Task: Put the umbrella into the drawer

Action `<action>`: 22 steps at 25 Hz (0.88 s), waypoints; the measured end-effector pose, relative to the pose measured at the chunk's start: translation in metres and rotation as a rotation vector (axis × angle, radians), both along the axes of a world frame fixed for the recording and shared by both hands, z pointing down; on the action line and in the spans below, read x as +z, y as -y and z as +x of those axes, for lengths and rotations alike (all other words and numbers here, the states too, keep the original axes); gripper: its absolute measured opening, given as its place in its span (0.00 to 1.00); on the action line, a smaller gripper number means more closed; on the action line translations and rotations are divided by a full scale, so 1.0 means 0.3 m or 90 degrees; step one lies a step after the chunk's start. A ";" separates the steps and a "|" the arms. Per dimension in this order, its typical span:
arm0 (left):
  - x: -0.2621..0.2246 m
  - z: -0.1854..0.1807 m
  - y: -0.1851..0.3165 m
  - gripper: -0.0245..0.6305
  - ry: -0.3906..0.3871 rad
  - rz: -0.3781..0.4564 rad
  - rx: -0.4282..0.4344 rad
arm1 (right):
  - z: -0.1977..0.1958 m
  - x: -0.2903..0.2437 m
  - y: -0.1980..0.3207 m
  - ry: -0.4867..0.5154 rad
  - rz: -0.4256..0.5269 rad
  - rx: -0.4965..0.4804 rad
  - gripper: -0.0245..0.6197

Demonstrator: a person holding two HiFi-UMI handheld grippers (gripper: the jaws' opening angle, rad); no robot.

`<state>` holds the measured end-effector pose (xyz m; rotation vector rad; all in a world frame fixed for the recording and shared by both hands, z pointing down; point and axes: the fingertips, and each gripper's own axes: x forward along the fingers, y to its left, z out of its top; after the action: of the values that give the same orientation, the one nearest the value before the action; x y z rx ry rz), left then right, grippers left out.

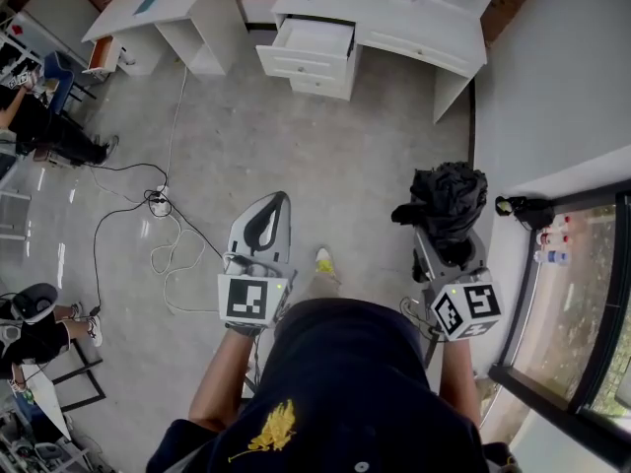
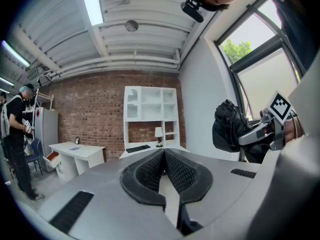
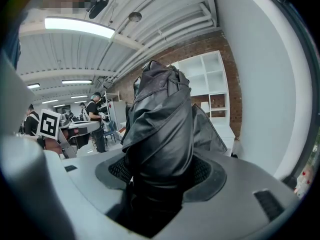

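A: Room, head view: grey concrete floor [image 1: 325, 156], white desk [image 1: 414, 28] at the far wall, its top drawer [image 1: 314, 39] pulled out. Were both tools well apart from it?

B: Yes. The left gripper [image 1: 279, 203] carried nothing. The right gripper [image 1: 446, 247] pinched a folded black umbrella [image 1: 450, 195], with the bundle pointing towards the desk.

A: Left gripper view?

B: Brick wall [image 2: 95, 109] behind, with a white shelf unit [image 2: 150, 106] above the desk. The jaws were pressed together at the tips, nothing between them. The umbrella [image 2: 227, 126] showed at the right edge, in the other tool.

A: Right gripper view?

B: The jaws stood wide but were clamped on the umbrella [image 3: 160, 124]. The ribbed pads [image 3: 116, 170] bore on both sides of its lower part, and the fabric bulged above them. The grip looked firm.

A: Judgement on the step?

B: Carry phase, drawer not yet reached.
- Leave the clamp as it was and come at the drawer head-on.
- Lower the umbrella lengthways so that it lies inside the walls.
- Release only once it rests on the drawer bottom.
- Risk: loose fabric could catch on the drawer front.
- The left gripper was free to steady or shut the drawer.
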<state>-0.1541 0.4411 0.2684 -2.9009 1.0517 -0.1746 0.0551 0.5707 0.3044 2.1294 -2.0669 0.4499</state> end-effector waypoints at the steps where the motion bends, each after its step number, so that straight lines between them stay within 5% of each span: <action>1: -0.001 0.002 0.029 0.06 -0.006 -0.002 0.007 | -0.007 -0.006 0.035 0.000 0.000 0.001 0.45; 9: 0.004 0.015 0.206 0.06 -0.058 -0.025 0.036 | -0.060 -0.021 0.276 -0.007 -0.018 -0.008 0.45; 22: 0.068 -0.043 0.504 0.06 -0.029 -0.049 0.008 | -0.076 0.040 0.529 0.008 -0.043 -0.021 0.45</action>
<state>-0.1671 0.2900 0.2888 -2.9939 1.0553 -0.1524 0.0324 0.4118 0.3164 2.0563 -2.0595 0.5229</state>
